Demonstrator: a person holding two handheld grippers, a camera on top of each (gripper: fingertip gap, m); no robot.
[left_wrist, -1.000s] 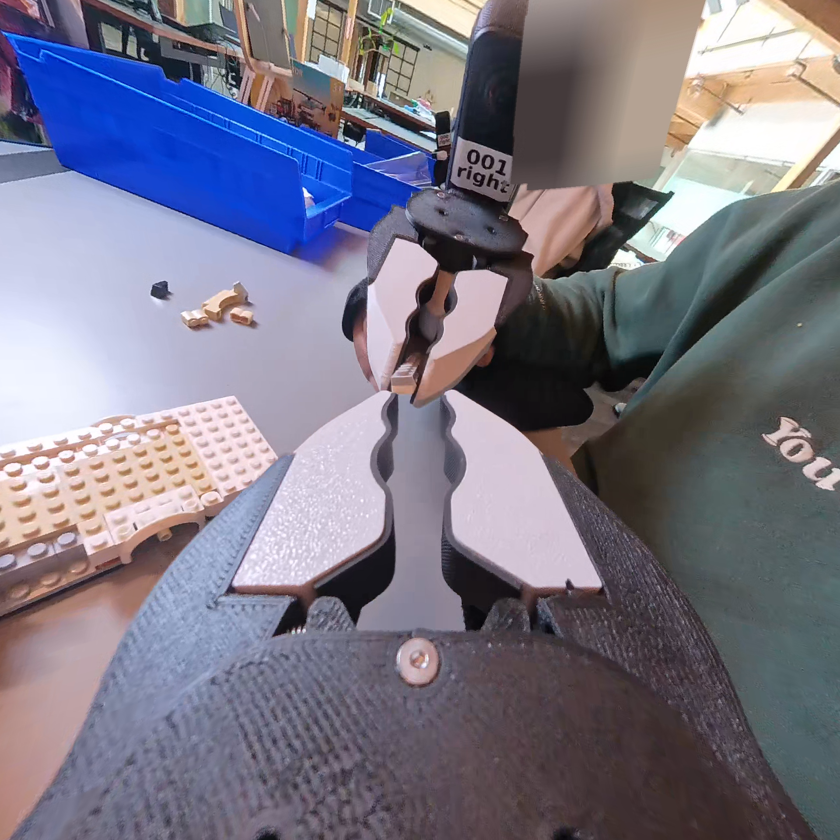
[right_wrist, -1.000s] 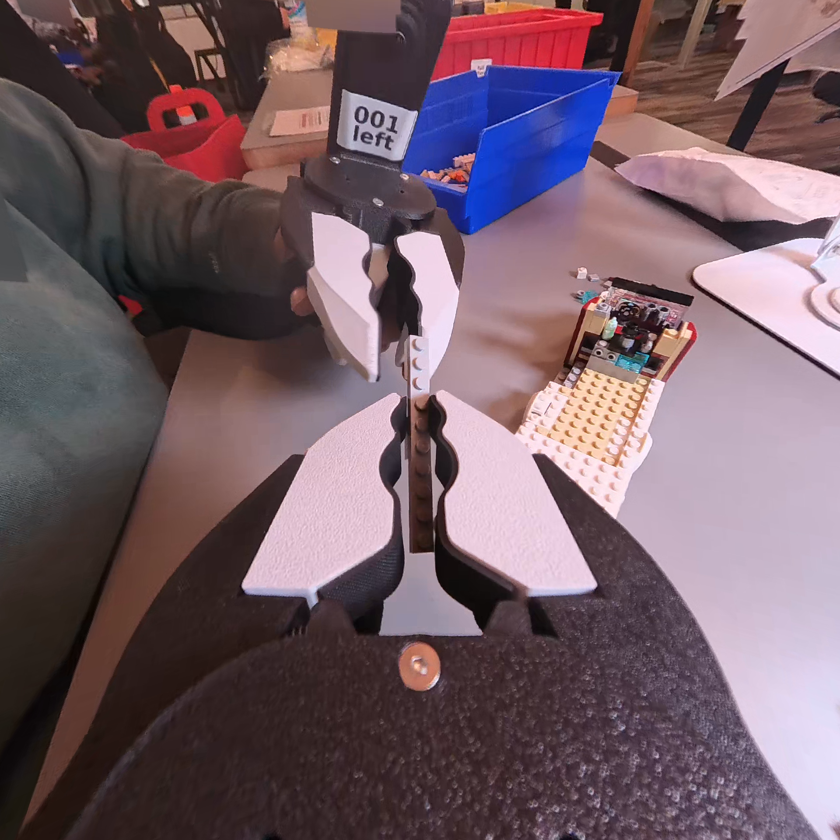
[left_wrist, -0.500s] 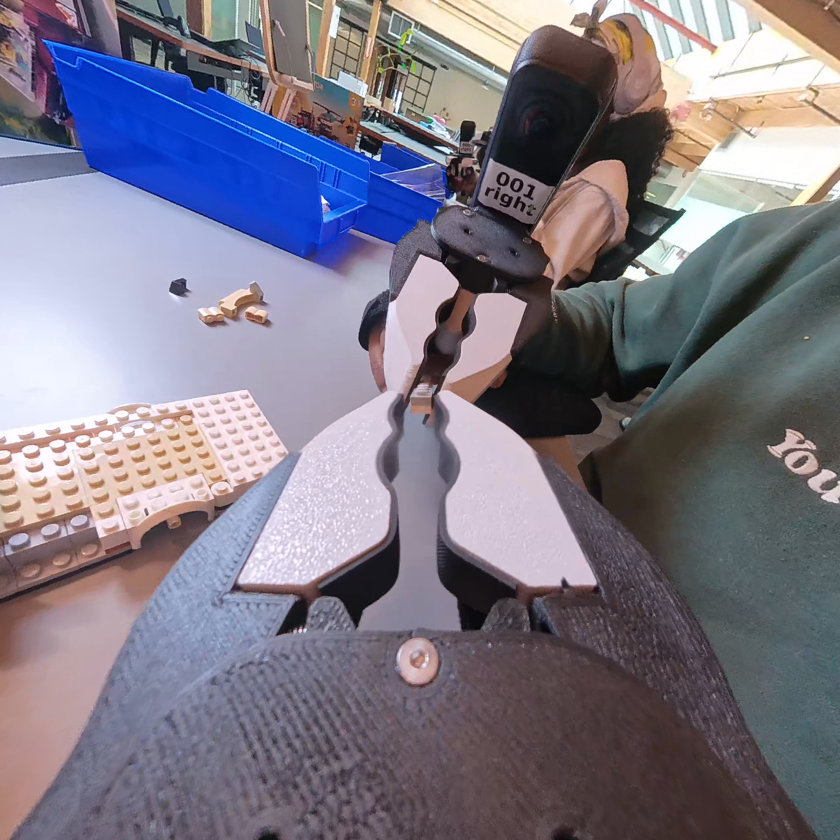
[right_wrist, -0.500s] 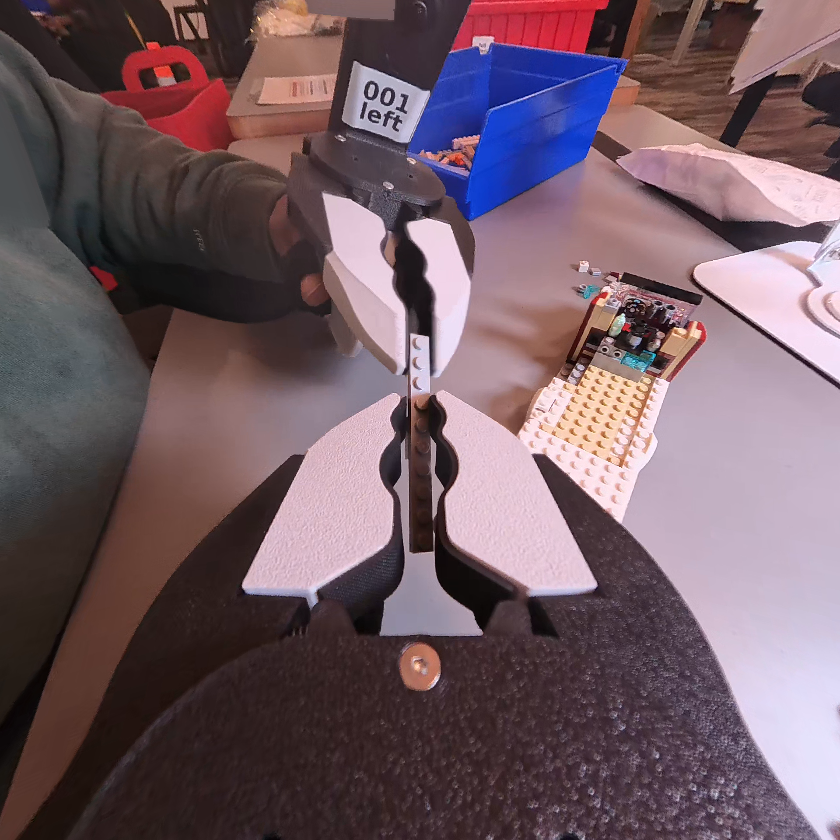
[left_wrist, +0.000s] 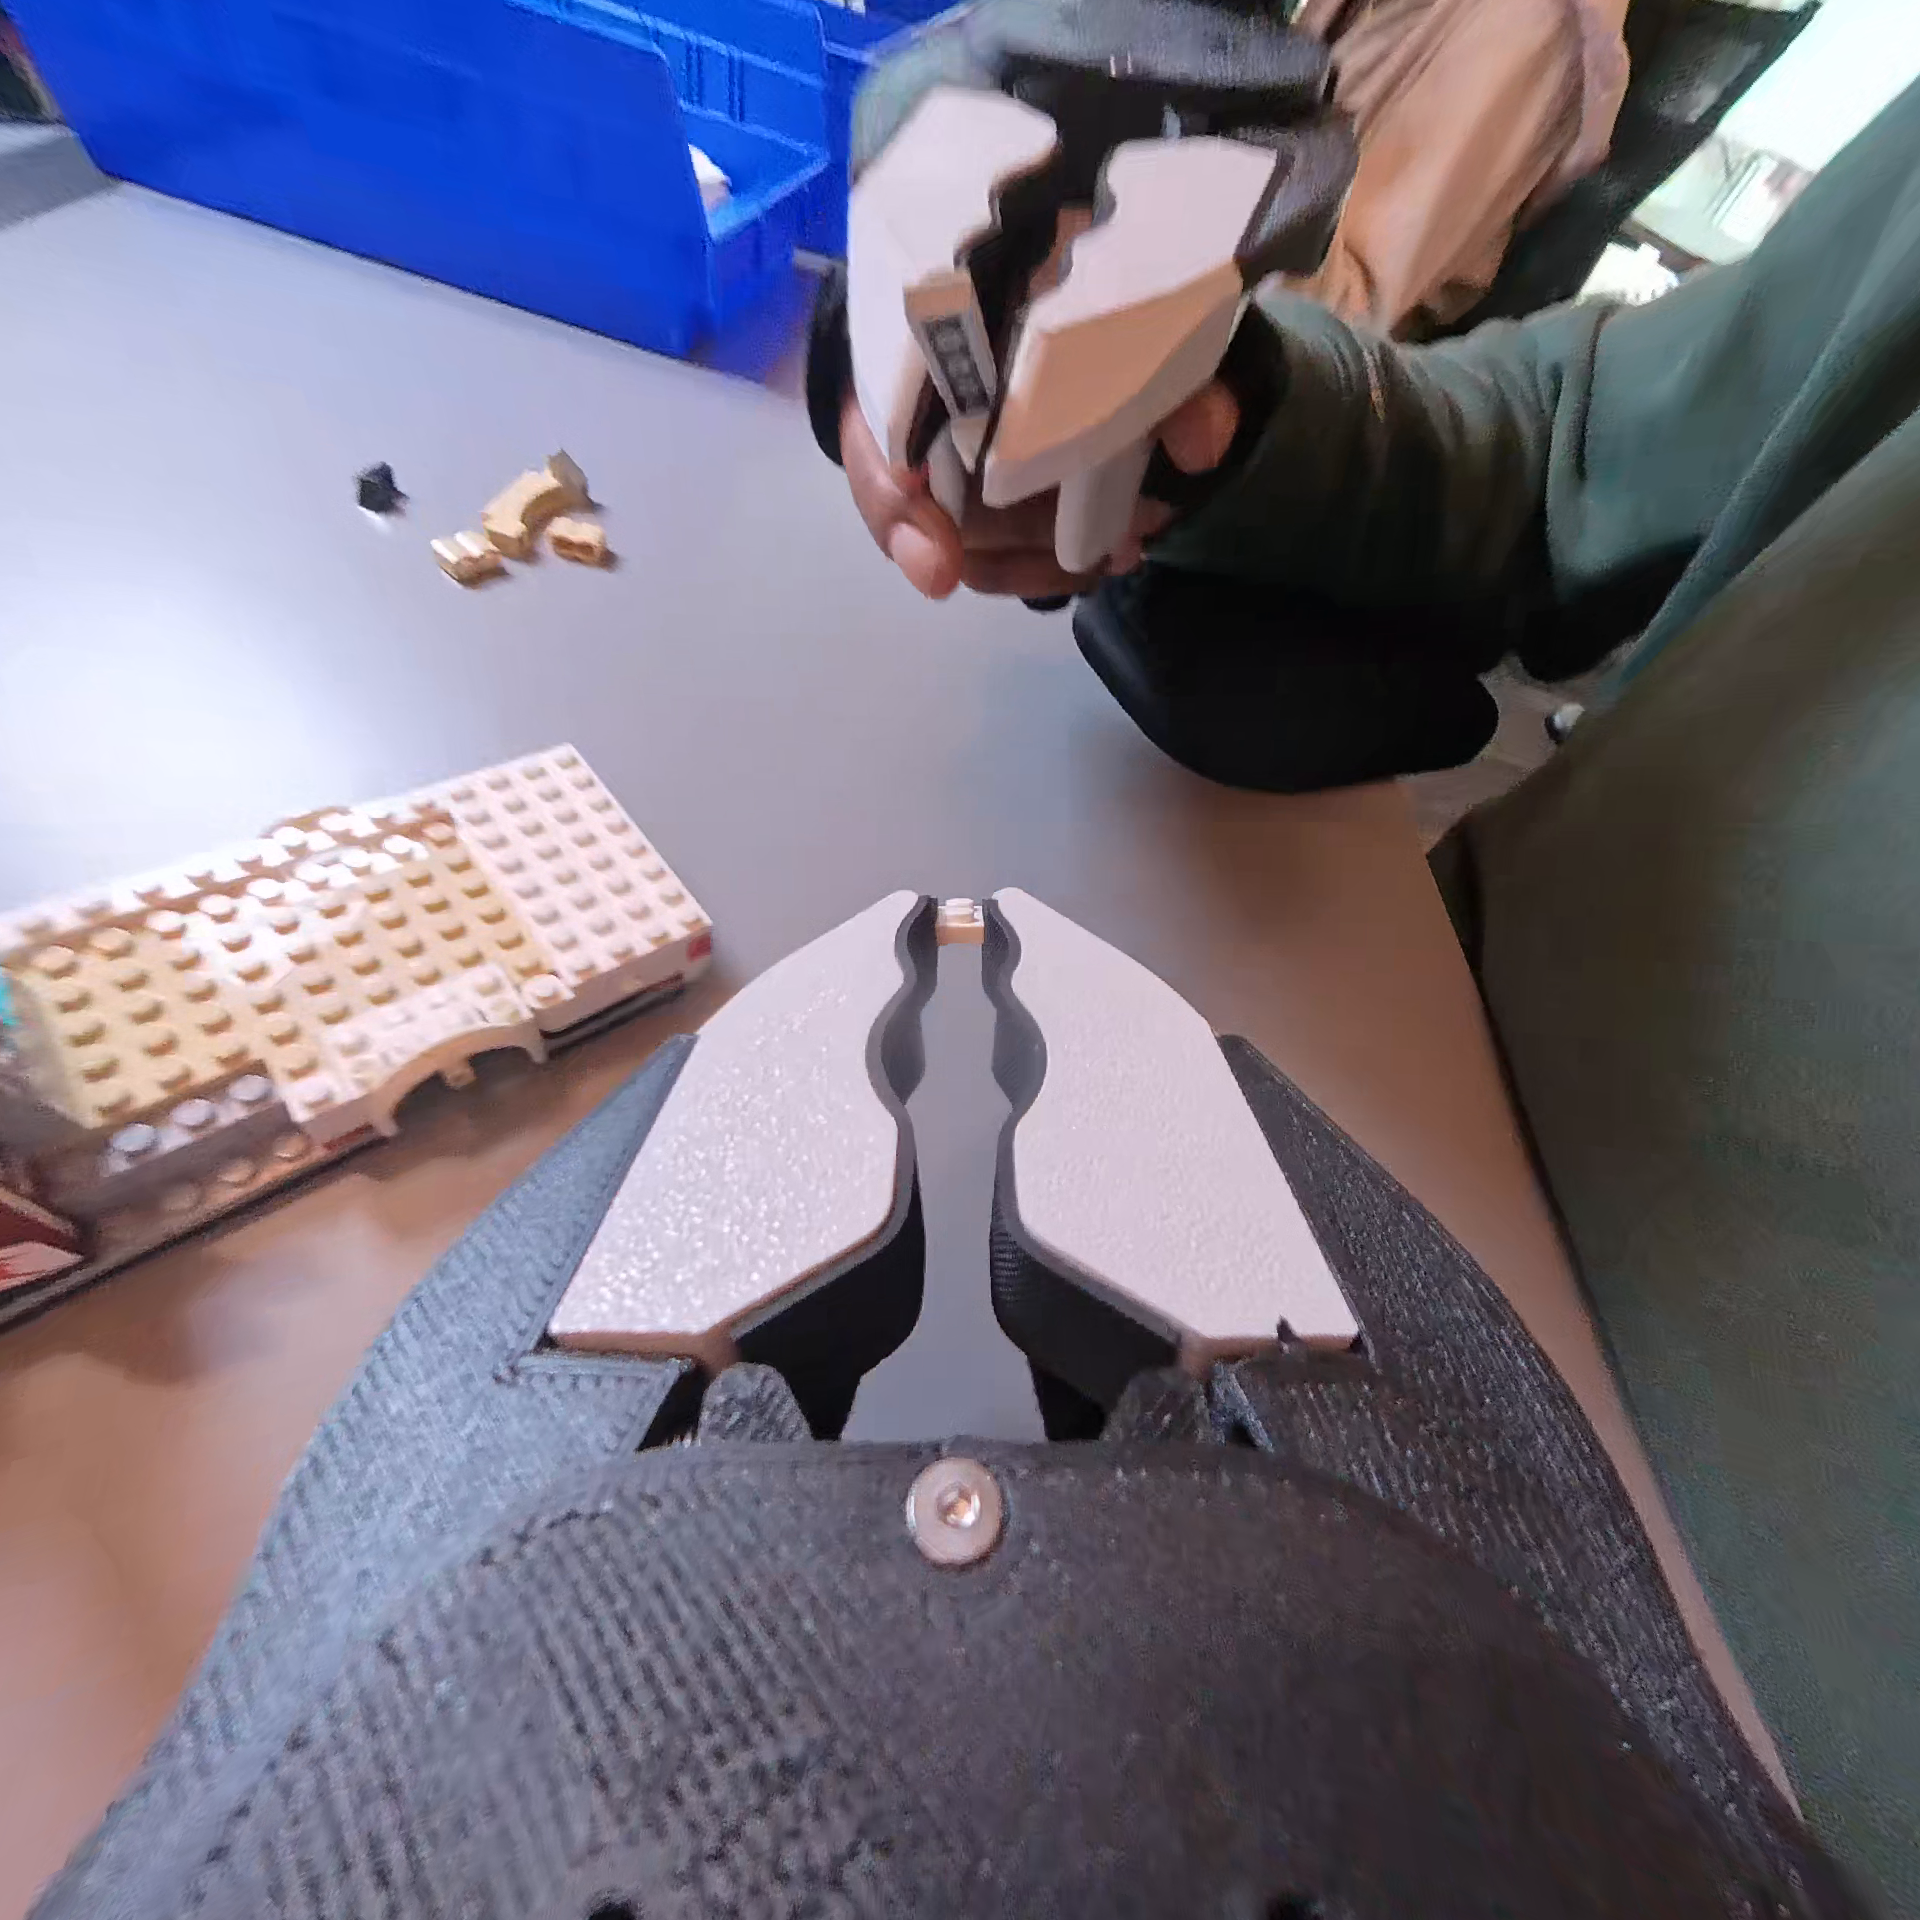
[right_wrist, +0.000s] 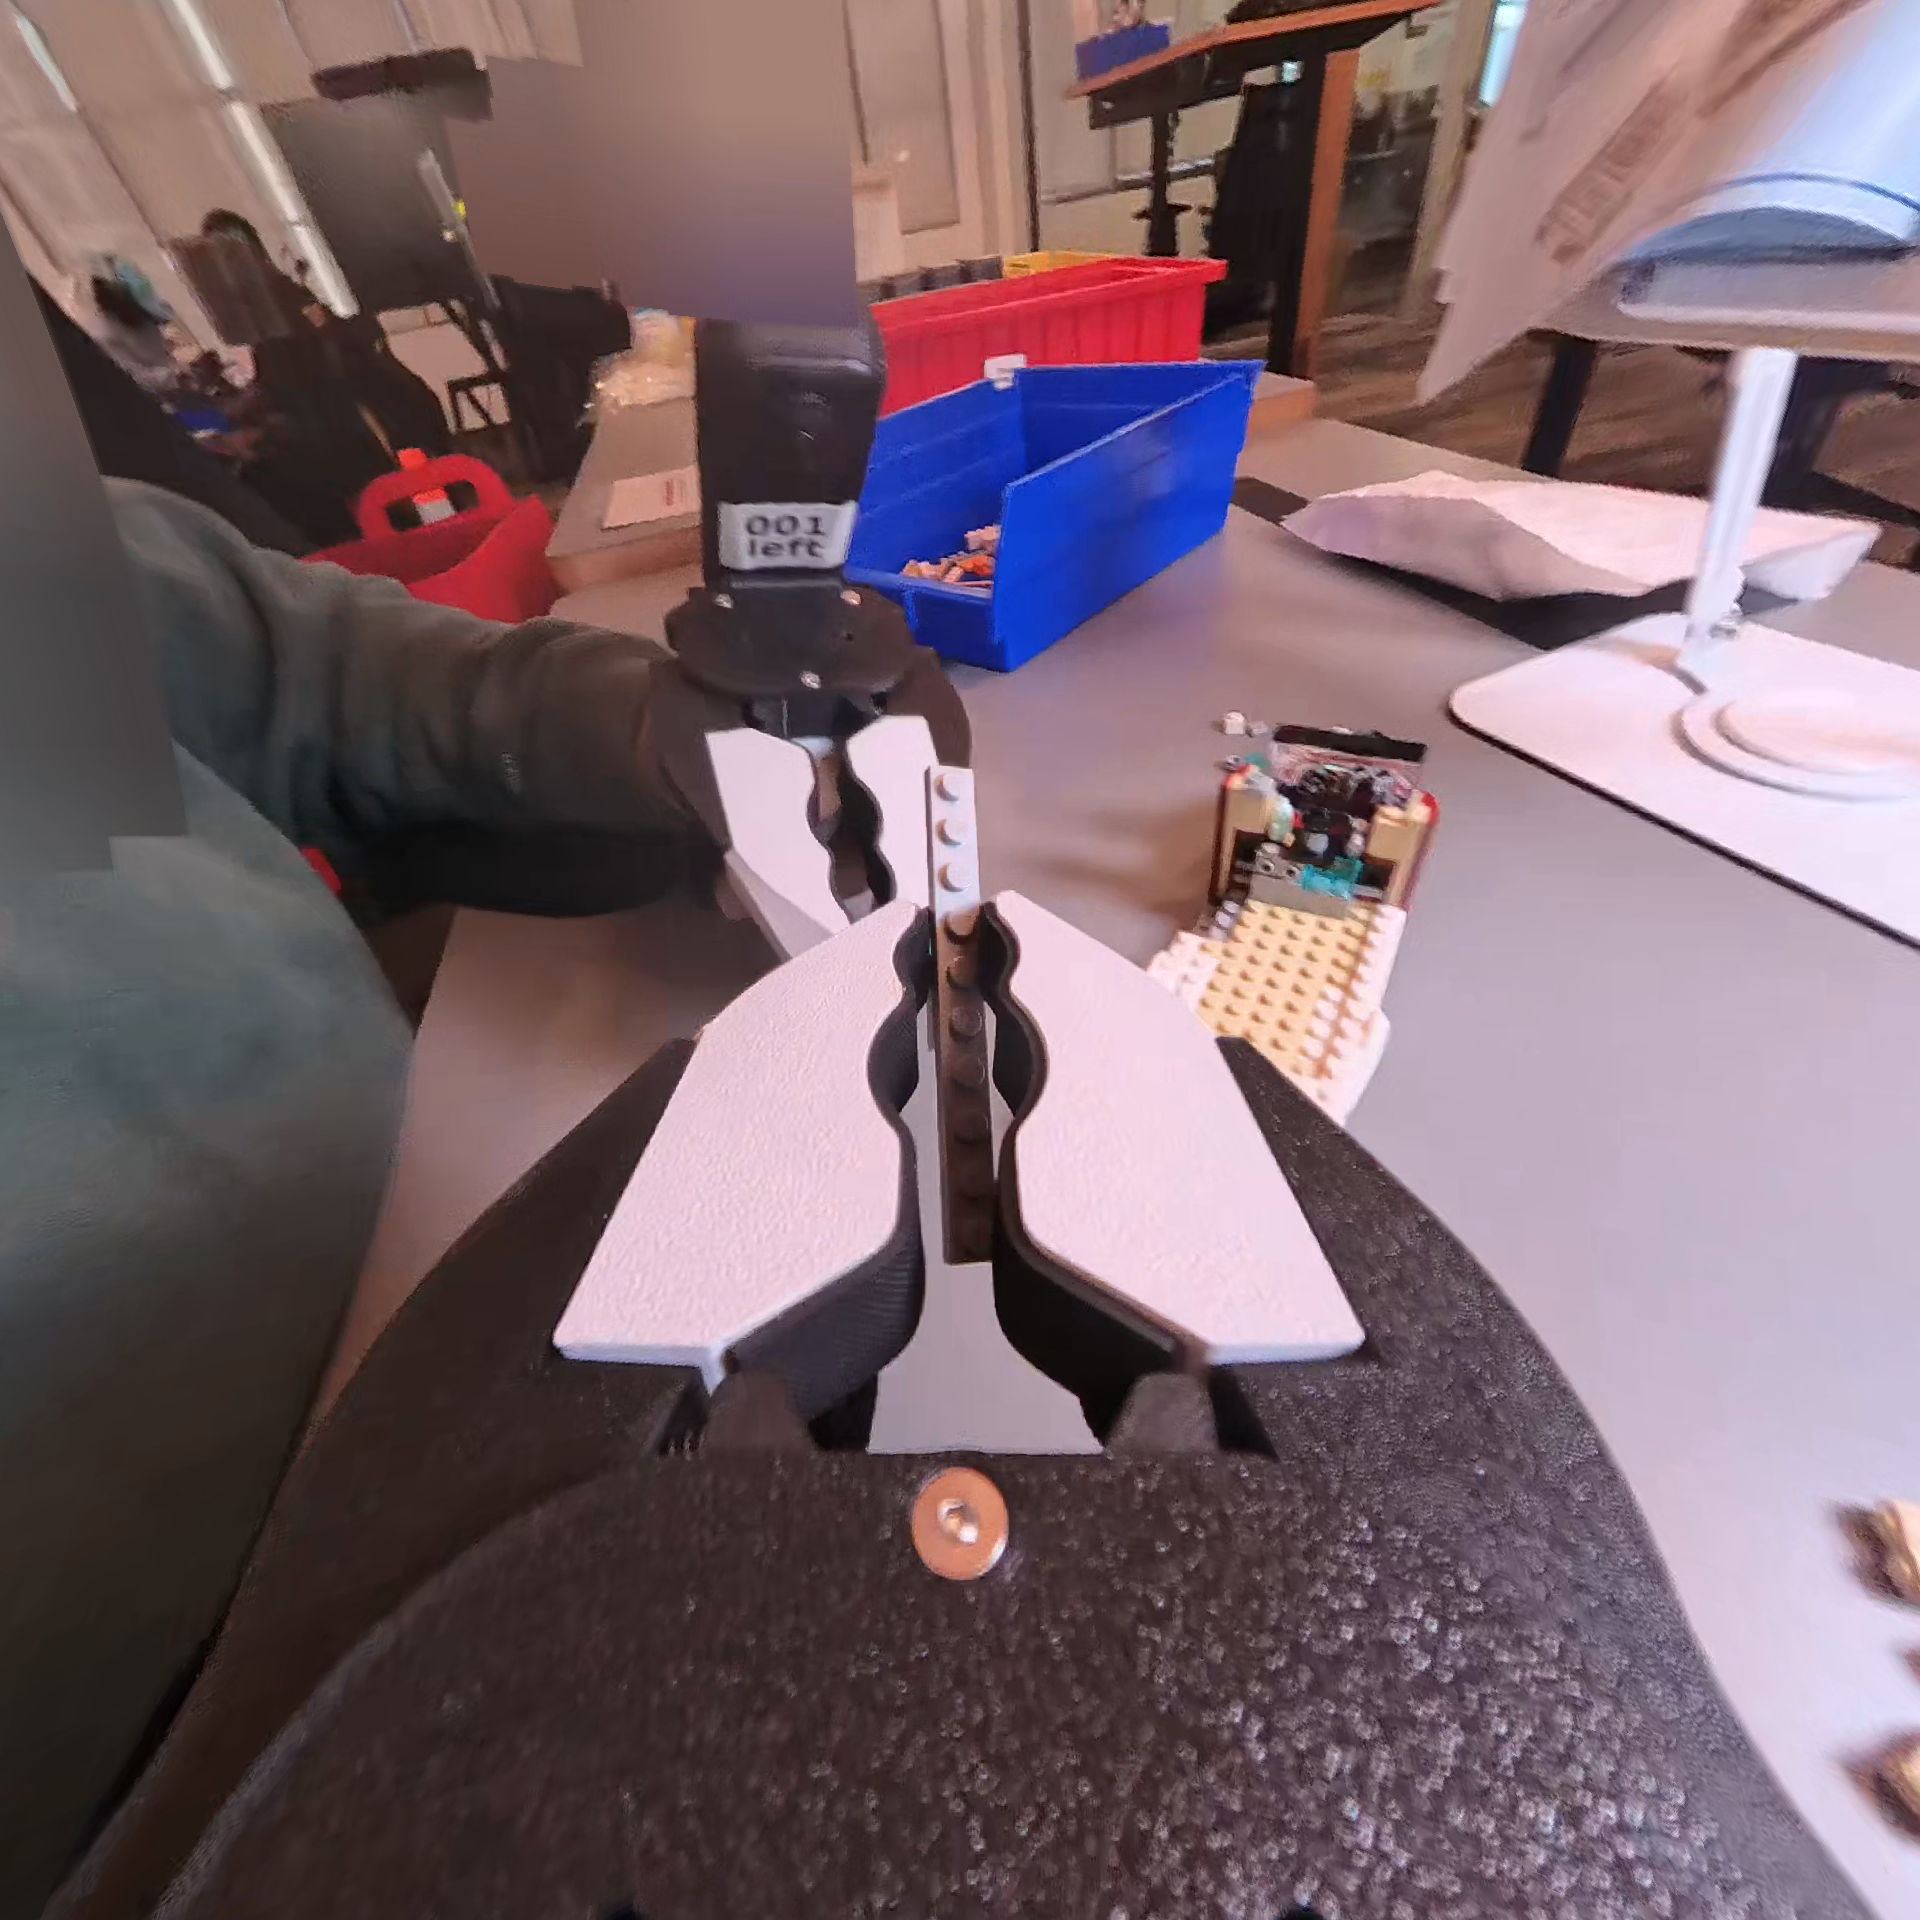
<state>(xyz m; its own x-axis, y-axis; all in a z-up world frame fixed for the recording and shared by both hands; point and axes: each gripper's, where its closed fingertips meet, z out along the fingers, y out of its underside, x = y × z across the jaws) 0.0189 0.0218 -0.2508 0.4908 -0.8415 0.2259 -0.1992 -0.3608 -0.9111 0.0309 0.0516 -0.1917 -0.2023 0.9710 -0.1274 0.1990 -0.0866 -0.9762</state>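
Note:
My left gripper (left_wrist: 961, 920) is shut on a small tan plate (left_wrist: 958, 928), pinched at the very fingertips above the grey table (left_wrist: 727, 675). My right gripper (right_wrist: 956, 914) is shut on a long grey studded plate (right_wrist: 954, 842) that runs along the jaws and sticks out past the tips. In the left wrist view the right gripper (left_wrist: 966, 478) is up and away from my left fingertips, with the grey plate (left_wrist: 951, 353) in it. In the right wrist view the left gripper (right_wrist: 857, 883) sits just left of the plate's free end.
A tan and white brick build (left_wrist: 364, 966) lies on the table to the left; it also shows in the right wrist view (right_wrist: 1288, 987). Loose tan pieces (left_wrist: 520, 520) and a black piece (left_wrist: 376, 486) lie farther off. Blue bins (left_wrist: 416, 135) stand behind. A white lamp base (right_wrist: 1714, 727) is at the right. One gripper's finger ends stand about 7 cm off the other's. Left tips and right tips are each some 25 cm from the black piece (left_wrist: 376, 486).
My left jaws closed on the small tan plate at the tip of the right gripper's grey plate. The two grippers then drew apart, and the tan plate stayed in my left grasp.

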